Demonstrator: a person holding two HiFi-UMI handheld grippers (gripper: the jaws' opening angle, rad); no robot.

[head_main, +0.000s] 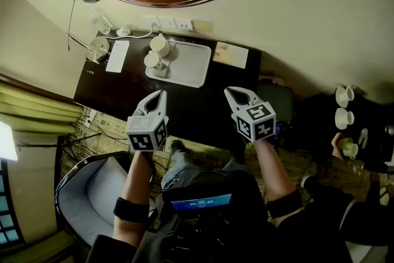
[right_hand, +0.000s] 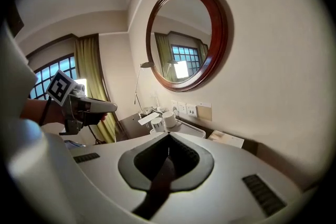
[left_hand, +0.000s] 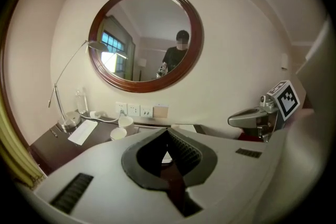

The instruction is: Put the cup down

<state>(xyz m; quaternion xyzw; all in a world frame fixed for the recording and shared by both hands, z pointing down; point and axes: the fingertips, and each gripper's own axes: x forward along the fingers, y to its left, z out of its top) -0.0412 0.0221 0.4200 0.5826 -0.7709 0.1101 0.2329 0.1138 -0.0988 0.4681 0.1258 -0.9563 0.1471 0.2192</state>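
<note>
Head view. My left gripper (head_main: 162, 95) and right gripper (head_main: 228, 91), mid-frame, have jaws together on nothing. One cup (head_main: 159, 45) and a second cup (head_main: 152, 60) stand on the tray (head_main: 192, 68), upper centre. Risk: if I advance with the jaws unopened, they could topple a cup.
</note>
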